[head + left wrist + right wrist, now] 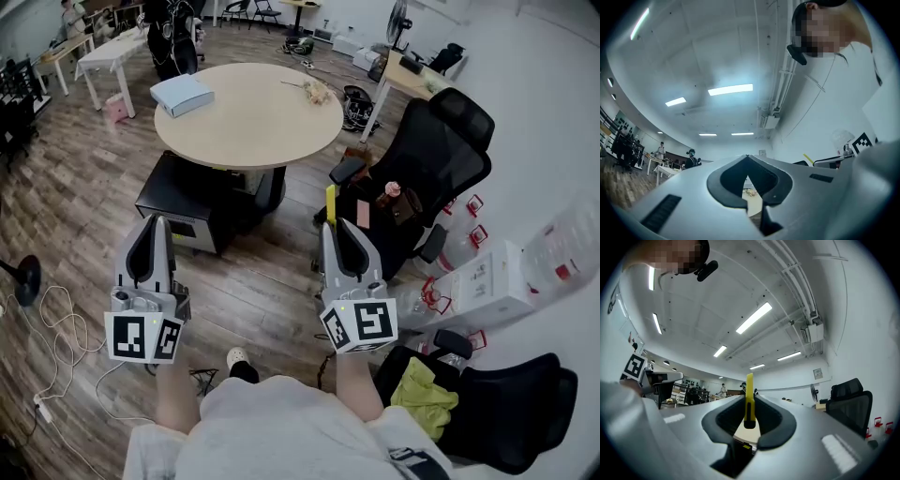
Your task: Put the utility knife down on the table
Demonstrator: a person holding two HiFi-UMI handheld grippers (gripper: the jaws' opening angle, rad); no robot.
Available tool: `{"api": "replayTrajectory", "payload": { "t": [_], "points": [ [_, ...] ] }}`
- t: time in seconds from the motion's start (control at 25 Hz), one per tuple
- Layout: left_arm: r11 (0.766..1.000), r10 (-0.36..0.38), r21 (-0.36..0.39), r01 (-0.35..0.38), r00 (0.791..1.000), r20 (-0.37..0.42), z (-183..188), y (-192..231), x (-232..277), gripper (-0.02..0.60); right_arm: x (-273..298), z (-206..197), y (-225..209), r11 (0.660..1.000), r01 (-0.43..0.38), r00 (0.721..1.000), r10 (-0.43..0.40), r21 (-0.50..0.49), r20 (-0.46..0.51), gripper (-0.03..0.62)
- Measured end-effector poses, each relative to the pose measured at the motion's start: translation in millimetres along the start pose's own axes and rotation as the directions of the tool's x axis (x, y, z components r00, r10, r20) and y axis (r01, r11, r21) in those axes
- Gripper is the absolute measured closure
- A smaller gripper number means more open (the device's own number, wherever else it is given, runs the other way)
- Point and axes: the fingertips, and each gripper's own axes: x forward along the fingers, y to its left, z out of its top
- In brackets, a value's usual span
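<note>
Grippers number two: right gripper [336, 225] clamps the one yellow knife [749, 399], left gripper [150, 221] sits closed and empty, both short of the one table [248, 117].

In the head view only a yellow tip of the utility knife [331, 200] shows above the right tongs [337, 230], whose jaws hide the rest. The small clutter [317, 91] on the round worktop [248, 117] is too small to identify.

- Head view: we look steeply down, round table [248, 112] ahead.
- Gripper views: close behind their jaws, tilted ceilingward; all three share that table.
</note>
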Motion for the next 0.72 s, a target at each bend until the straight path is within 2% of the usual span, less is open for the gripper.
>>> {"api": "replayTrajectory", "payload": {
  "t": [0.4,0.72],
  "points": [
    [1.000,-0.018,-0.009,0.018,1.000,-0.002,-15.2,50.1,34.6,0.574,50.3,-14.8,11.3,0.999,0.034,0.999,-0.033,0.008,0.000,0.520],
    [0.998,-0.060,-0.015,0.060,0.998,-0.010,-24.8,86.9,47.5,0.574,78.3,-22.5,33.7,0.998,0.059,0.998,-0.059,0.004,0.018,0.520]
  ]
}}
